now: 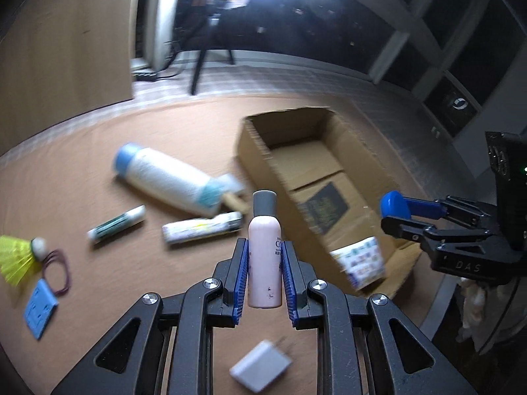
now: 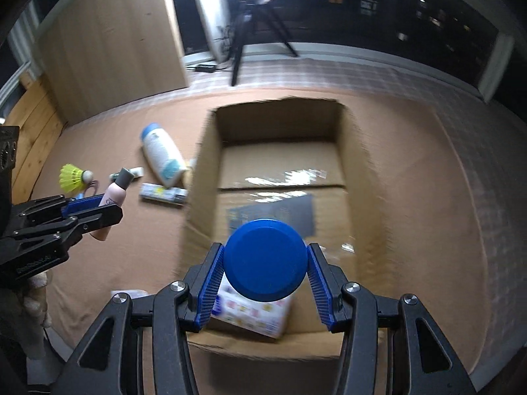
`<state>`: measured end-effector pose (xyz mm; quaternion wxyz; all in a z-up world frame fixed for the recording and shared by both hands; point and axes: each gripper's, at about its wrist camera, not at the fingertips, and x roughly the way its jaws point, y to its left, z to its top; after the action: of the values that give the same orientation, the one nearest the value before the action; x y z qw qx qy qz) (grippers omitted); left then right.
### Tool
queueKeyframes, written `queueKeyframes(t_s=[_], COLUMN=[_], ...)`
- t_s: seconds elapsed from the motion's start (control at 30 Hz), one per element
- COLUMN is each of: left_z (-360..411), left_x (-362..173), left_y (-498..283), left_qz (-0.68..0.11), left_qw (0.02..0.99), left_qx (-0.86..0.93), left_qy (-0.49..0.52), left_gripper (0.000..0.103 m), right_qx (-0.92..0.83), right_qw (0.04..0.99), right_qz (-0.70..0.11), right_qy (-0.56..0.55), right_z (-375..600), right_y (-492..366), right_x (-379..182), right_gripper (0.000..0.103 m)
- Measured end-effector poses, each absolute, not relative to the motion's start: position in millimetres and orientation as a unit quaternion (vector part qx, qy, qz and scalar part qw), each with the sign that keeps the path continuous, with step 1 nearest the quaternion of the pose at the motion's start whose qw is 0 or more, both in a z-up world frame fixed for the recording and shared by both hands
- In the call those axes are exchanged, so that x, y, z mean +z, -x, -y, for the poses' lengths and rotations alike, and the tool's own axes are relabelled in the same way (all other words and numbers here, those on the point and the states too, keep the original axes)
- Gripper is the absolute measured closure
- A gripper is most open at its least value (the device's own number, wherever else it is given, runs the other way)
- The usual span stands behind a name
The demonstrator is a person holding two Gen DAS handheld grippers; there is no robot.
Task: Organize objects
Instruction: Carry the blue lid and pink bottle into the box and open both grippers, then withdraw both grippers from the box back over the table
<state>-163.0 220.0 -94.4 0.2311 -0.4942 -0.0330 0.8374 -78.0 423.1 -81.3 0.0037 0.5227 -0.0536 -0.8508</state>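
My left hand-held gripper (image 1: 263,263) clamps a pink bottle (image 1: 264,256) upright above the tan surface (image 1: 98,171), the open cardboard box (image 2: 210,164) at two o'clock. My right hand-held gripper (image 2: 265,279), tilted steeply down, grips a blue-capped jar (image 2: 265,260) over the box's near edge; its label is blurred.
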Motion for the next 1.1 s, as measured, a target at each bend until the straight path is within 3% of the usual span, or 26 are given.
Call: queueKeyframes(t_s=[0.33, 0.8, 0.83, 0.87, 0.93, 1.1], left_z=[-290.8, -318.1, -318.3, -318.2, -317.0, -309.2], left_x=[-102.5, -110.7, -110.2, -109.1, -105.6, -98.9], left_y=[175.4, 180.9, 179.9, 178.8, 176.1, 172.5], left_qz=[0.007, -0.003, -0.003, -0.003, -0.005, -0.003], left_qw=[0.260, 0.269, 0.270, 0.269, 0.265, 0.266], left_qx=[0.828, 0.821, 0.820, 0.822, 0.829, 0.832], left_qy=[0.497, 0.503, 0.504, 0.503, 0.493, 0.487], left_gripper=[0.082, 0.081, 0.074, 0.058, 0.047, 0.047], right_qx=[-0.845, -0.845, -0.847, -0.847, -0.848, -0.849], right_qw=[-0.019, -0.018, -0.017, -0.016, -0.020, -0.024], right_qz=[0.070, 0.073, 0.074, 0.075, 0.073, 0.076], right_qy=[-0.530, -0.529, -0.527, -0.526, -0.524, -0.522], right_z=[-462.9, -471.5, -471.5, -471.7, -470.8, -469.2], right_y=[63.4, 59.2, 58.6, 58.1, 57.6, 56.9], right_x=[-91.4, -95.9, -95.6, -94.9, -93.7, -91.7], right_gripper=[0.057, 0.057, 0.056, 0.054, 0.048, 0.047])
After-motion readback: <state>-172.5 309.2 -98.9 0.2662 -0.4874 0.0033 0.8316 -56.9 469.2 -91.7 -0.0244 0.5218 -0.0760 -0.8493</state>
